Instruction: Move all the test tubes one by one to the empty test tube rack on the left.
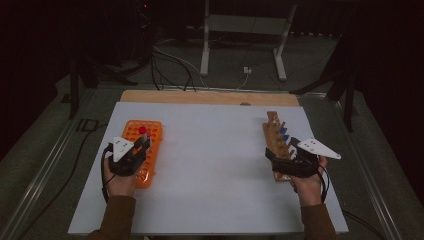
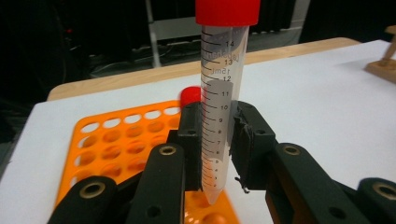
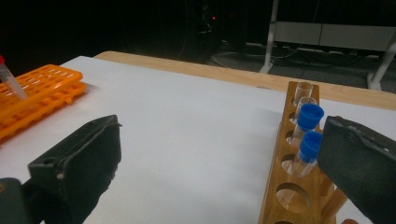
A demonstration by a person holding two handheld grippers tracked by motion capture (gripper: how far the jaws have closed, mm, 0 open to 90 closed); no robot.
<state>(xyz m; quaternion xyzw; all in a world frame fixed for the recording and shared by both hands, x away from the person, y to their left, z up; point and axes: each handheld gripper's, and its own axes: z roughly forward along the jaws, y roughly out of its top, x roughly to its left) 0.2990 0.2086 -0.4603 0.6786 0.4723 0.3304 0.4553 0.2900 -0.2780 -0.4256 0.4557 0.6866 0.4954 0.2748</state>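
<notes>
So I'm sitting on the left gripper [image 2: 217,149] right now, and it's clamping a red-capped tube [image 2: 219,93] around its lower half, jaws pressed against both sides. The tube is standing upright with its pointed tip hanging just above the orange rack [image 2: 112,140], near the rack's front edge. Looks to me like I'm either seating it into a hole or pulling it out, can't say which. Another red cap [image 2: 190,96] is peeking out just behind the jaws, so a second tube is sitting in the rack.

Meanwhile the right gripper [image 3: 219,158] is holding nothing, jaws spread wide, hovering by the wooden rack [image 3: 292,186] with two blue-capped tubes [image 3: 308,116] in it.

Next move, I'm thinking: keep the tube vertical and line the tip up dead centre over a hole, since those holes are looking snug.
</notes>
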